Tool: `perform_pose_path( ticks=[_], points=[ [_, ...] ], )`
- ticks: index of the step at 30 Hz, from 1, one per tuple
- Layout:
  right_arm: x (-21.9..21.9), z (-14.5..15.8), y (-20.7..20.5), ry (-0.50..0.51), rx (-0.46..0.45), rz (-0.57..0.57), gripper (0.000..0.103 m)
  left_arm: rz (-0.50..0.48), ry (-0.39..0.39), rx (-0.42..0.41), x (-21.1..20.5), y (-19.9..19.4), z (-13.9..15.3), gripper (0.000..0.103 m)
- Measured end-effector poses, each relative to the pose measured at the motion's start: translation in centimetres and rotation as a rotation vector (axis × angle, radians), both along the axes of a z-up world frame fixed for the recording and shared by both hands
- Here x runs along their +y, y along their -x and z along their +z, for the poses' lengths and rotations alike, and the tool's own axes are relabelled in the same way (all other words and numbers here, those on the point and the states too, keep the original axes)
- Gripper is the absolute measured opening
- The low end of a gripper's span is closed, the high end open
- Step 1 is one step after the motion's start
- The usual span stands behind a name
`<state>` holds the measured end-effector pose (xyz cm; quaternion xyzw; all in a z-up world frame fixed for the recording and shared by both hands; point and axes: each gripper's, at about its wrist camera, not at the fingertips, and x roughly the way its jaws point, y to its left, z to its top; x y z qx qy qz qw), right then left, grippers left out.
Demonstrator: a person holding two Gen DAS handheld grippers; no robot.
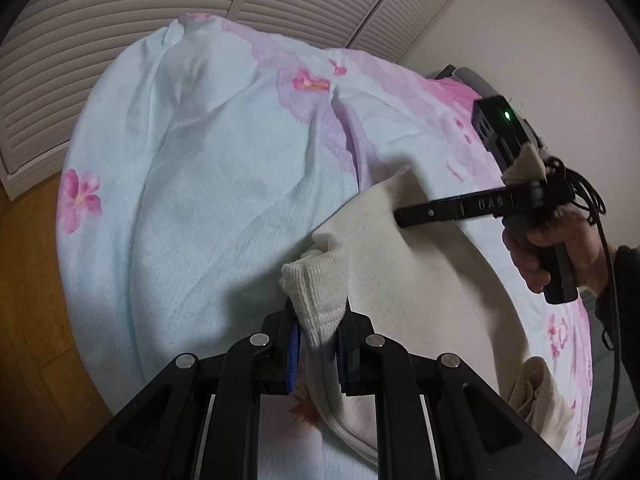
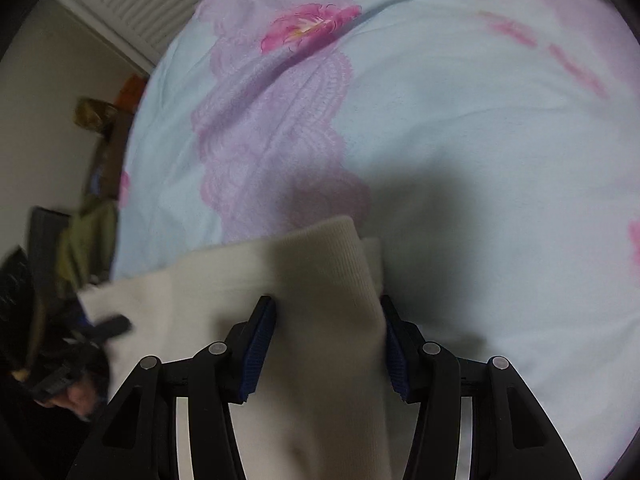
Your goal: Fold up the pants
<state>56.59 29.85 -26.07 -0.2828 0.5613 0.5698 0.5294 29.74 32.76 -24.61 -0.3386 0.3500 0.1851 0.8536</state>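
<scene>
Right now my left gripper (image 1: pixel 318 334) is clamped on a ribbed cream band of the pants (image 1: pixel 420 280), the blue pads (image 1: pixel 294 356) pinching a bunched fold that rises between them. From the left wrist view the rest of the pants spreads to the right across the quilt (image 1: pixel 200 200) (pale blue, with pink flowers and a lilac lace print). My right gripper (image 2: pixel 326 316) has the cloth between its fingers (image 2: pixel 260 340), which stand fairly wide apart; the ribbed edge (image 2: pixel 332 240) lies folded over just ahead of the tips, but I cannot tell whether the pads truly bite on it. Seen from the left, that right tool (image 1: pixel 456 210) hovers over the far part of the pants, a hand (image 1: pixel 556 240) round its grip. Louvred doors (image 1: pixel 120 20) stand beyond the bed.
</scene>
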Motion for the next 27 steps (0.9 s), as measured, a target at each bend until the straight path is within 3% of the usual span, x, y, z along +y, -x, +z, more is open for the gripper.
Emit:
perform_pose_path(
  ticks=[1,3,5,11,17,27],
  points=[
    [0.0,-0.1,0.0,-0.008,0.025,0.008,0.043,-0.003,-0.003,0.002,-0.1,-0.2,-0.1,0.016],
    [-0.3,0.0,0.2,-0.028,0.052,0.031,0.018,-0.01,-0.009,0.001,-0.2,-0.5,-0.1,0.016],
    [-1.1,0.9,0.6,-0.058,0.037,0.035,0.015,-0.014,-0.019,-0.005,-0.2,-0.5,0.0,0.016],
    [-2.9,5.6,2.0,-0.182,-0.042,0.052,0.013,-0.023,-0.048,-0.043,-0.7,0.8,1.5,0.016],
    [-6.2,12.0,3.1,-0.3,-0.131,0.06,0.013,-0.047,-0.138,-0.155,-2.5,2.9,7.1,0.015],
    [-19.9,21.3,4.5,-0.469,-0.264,-0.044,0.013,-0.211,-0.299,-0.353,-13.0,4.0,16.8,0.015]
  ],
)
